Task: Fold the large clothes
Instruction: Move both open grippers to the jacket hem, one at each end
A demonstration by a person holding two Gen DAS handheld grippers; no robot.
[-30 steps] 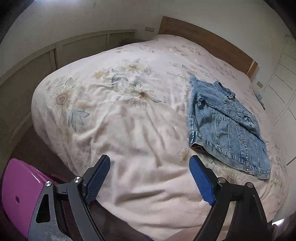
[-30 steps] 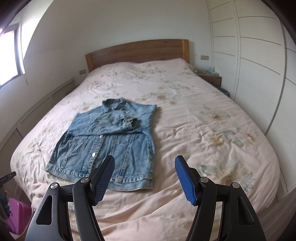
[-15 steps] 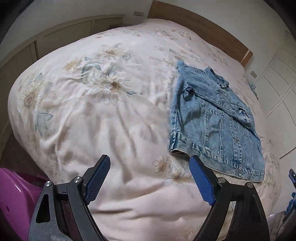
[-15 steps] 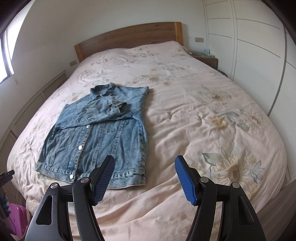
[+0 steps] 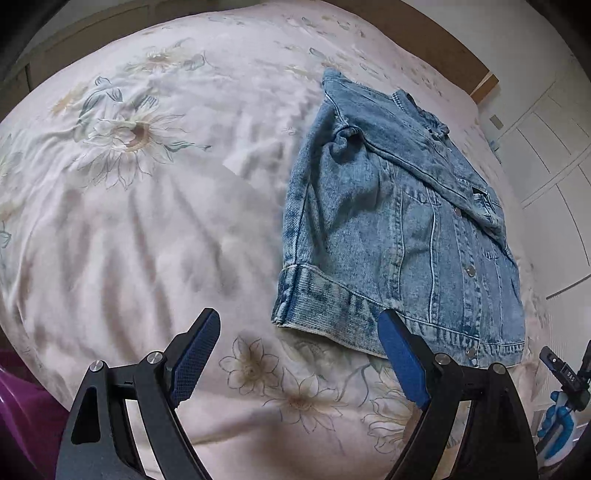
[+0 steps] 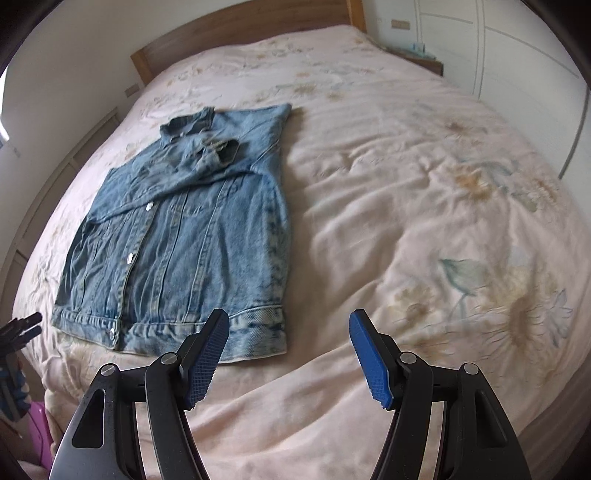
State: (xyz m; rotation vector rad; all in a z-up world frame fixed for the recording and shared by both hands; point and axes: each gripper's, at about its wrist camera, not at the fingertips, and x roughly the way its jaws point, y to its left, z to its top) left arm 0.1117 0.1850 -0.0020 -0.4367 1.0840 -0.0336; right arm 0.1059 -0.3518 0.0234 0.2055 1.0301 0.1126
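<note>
Two claws hang over the bed, both gaping wide with nothing between the blue ribbed pads. The left claw [image 5: 299,339] sits above the quilt [image 5: 147,229] just short of the jacket's [image 5: 391,229] hem corner, touching neither. The right claw [image 6: 288,343] hovers near the hem's other corner, also clear of it.

The jacket [image 6: 184,236] is stone-washed denim with metal snaps down the front, lying flat on the near half of the bed, collar toward the headboard [image 6: 236,29], both sleeves folded across the chest. The quilt is pale pink, rumpled, printed with faded sunflowers. The headboard is plain wood; white panelled wardrobes [image 6: 517,48] line one wall. A purple object [image 5: 22,417] sits low by the bed's edge.
</note>
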